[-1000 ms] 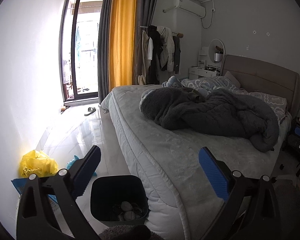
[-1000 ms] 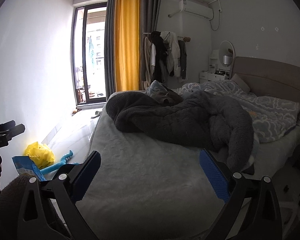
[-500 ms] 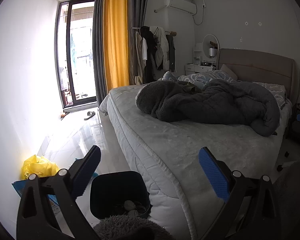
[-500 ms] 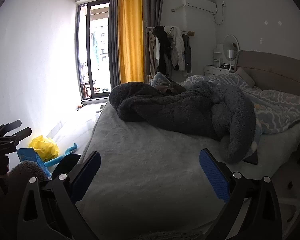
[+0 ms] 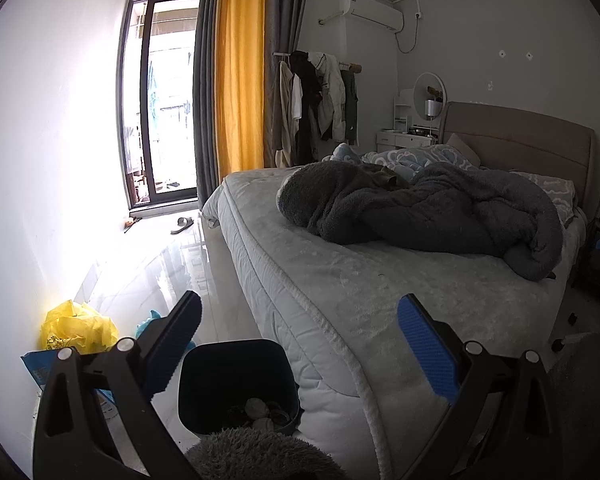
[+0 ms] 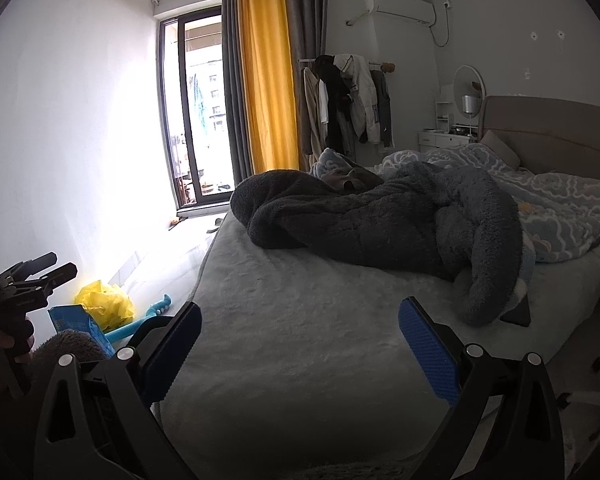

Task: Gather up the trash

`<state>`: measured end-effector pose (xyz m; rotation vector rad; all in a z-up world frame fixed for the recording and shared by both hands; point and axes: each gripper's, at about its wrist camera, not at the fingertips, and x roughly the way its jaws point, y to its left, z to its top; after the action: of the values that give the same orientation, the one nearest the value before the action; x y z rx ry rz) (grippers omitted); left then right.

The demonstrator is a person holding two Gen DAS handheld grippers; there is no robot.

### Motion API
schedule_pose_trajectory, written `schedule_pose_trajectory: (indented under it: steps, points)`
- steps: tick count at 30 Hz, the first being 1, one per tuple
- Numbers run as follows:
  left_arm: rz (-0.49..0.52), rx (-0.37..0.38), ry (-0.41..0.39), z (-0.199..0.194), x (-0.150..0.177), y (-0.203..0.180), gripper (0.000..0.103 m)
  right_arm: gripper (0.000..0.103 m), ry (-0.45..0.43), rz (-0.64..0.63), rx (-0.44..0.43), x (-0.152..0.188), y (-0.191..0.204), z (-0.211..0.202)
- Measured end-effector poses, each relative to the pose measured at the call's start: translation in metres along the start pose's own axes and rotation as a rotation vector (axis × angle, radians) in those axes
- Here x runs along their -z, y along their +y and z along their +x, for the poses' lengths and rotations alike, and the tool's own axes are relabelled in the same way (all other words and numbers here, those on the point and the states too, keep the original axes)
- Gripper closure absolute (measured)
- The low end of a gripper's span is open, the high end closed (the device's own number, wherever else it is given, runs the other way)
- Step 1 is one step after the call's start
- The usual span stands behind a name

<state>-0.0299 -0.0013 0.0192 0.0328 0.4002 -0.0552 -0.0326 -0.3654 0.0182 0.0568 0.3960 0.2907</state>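
A dark trash bin (image 5: 236, 384) stands on the floor against the bed's near corner, with several crumpled wads (image 5: 260, 410) at its bottom. My left gripper (image 5: 300, 344) is open and empty, held above the bin and the mattress edge. My right gripper (image 6: 300, 344) is open and empty over the bed's grey cover. The left gripper also shows at the left edge of the right wrist view (image 6: 40, 272). A yellow plastic bag (image 5: 76, 326) and a blue packet (image 6: 76, 324) lie on the floor by the white wall.
A bed (image 5: 340, 280) with a dark fleece blanket (image 5: 420, 212) fills the right. A light blue plastic tool (image 6: 140, 326) lies by the bag. A slipper (image 5: 182, 225) lies near the glass door. A clothes rack (image 5: 316, 96) stands at the back.
Both views have shifted a little, with the bed now nearer and lower in the right wrist view. Both grippers stay open and empty.
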Motion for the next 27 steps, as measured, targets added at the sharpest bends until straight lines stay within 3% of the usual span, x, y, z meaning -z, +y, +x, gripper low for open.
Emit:
schedule_pose_trajectory:
  steps: [27]
  points:
    - [-0.007,0.001,0.003,0.0017,0.0017,0.0019,0.003,0.003,0.003,-0.009,-0.003,-0.0003,0.0025,-0.0001]
